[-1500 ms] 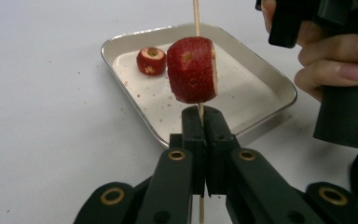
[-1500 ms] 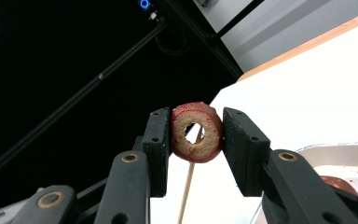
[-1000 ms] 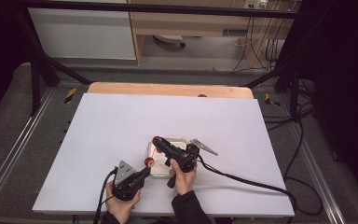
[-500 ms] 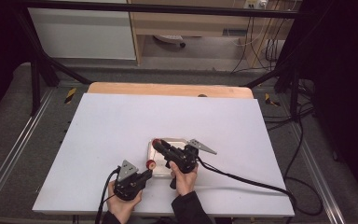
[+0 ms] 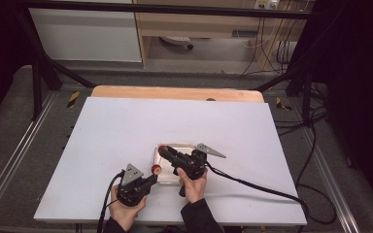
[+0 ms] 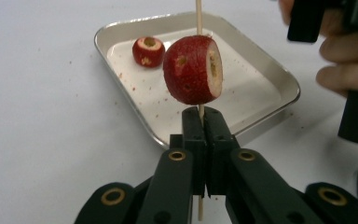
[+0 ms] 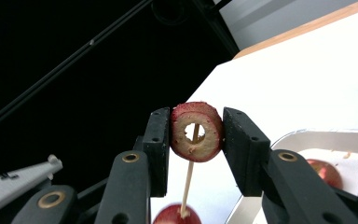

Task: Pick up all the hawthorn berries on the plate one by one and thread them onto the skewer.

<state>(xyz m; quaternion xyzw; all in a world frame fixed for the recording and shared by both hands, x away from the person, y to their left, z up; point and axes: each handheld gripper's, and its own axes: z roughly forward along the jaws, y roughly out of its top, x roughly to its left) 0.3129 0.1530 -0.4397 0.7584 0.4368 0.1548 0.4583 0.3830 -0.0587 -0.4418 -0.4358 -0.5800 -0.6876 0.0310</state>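
Right gripper view: the cored fruit [image 7: 196, 131], pinched by the right gripper [image 7: 196, 140], sits just above the tray [image 7: 307, 138] on the skewer [image 7: 188, 182]. Slide it straight down; the left gripper [image 6: 204, 140] stays clamped on the skewer.

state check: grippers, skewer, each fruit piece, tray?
left gripper: shut on the skewer
skewer: upright, clamped near its lower end
fruit on skewer: threaded, sitting just above the left jaws
right gripper: shut on the cored fruit
cored fruit: held with the skewer tip in its hole
loose fruit: lying in the tray
tray: flat on the table
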